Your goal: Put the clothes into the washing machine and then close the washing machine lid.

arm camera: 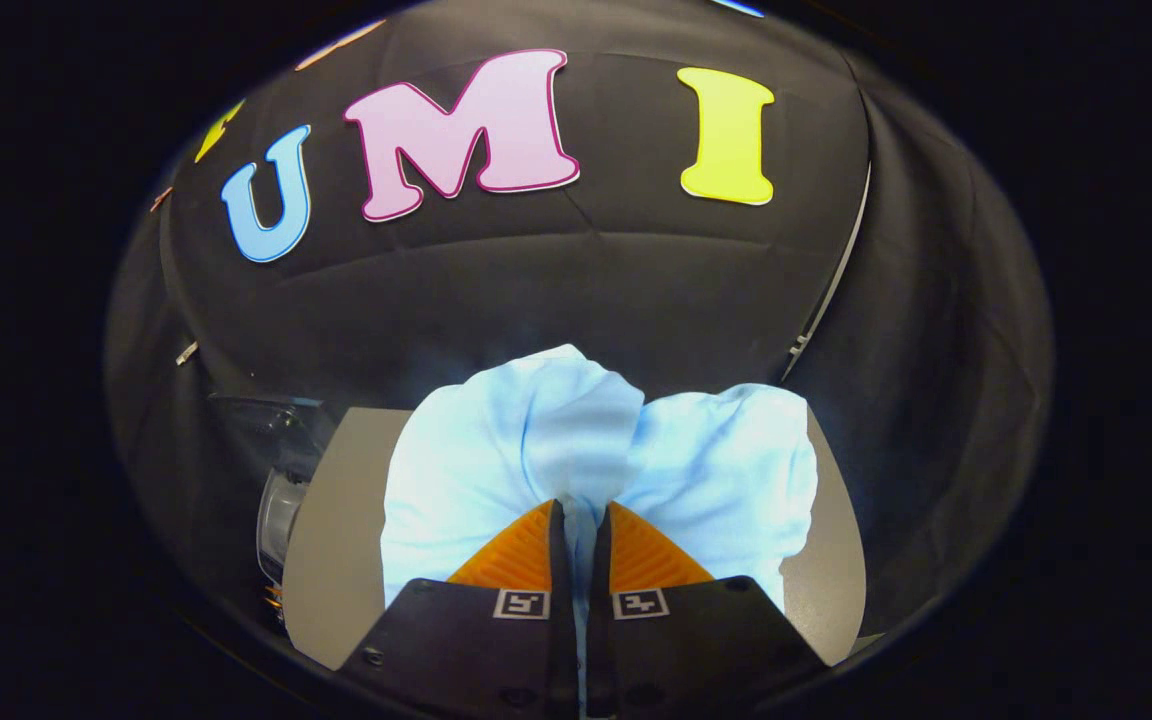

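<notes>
Pinching the light-blue garment [496, 450] between closed fingers, our gripper [579, 520] holds it bunched above the grey table [336, 520]; washing machine [281, 500] beside.

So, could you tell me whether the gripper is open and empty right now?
No, the gripper is shut on a fold of the light blue cloth, which bunches up on both sides of the fingers above the table.

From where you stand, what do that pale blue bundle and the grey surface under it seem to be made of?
The pale blue garment looks like soft woven or knit fabric, matte: it bunches into rounded folds where the hand-held gripper pinches it, both fingers shut on a thin pleat. The grey tabletop beneath looks like a hard, smooth board, perhaps laminate or painted: flat, even in tone, with a straight edge. Its exact material can't be told.
</notes>
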`<state>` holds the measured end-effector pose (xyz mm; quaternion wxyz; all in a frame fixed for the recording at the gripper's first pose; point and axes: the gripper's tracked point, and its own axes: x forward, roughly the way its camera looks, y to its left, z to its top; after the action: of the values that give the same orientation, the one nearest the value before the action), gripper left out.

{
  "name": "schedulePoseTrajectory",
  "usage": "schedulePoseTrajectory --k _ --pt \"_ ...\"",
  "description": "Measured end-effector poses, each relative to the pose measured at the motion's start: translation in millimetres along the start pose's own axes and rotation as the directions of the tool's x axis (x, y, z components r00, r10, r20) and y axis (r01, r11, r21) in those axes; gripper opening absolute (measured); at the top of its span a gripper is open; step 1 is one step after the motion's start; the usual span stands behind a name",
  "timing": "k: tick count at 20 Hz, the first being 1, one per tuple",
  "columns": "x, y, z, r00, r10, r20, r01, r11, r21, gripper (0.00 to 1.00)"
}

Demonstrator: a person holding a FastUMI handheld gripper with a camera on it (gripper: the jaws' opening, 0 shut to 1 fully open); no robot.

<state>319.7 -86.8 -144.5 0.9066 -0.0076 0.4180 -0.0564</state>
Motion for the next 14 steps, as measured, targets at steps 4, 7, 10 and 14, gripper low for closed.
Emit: schedulePoseTrajectory --k 4,7,10,14 --pt "-36.4 8.4 15.9 0.997 0.003 0.075 -0.004 1.000 0.016 0.08" --pt "-74.1 28.4 31.8 0.990 0.026 0.142 -0.025 1.000 -0.007 0.08" --pt "-108.1 57.6 47.2 0.977 0.055 0.205 -0.051 0.998 -0.025 0.08" --pt "-143.2 114.1 53.4 0.954 0.116 0.277 -0.095 0.992 -0.089 0.08"
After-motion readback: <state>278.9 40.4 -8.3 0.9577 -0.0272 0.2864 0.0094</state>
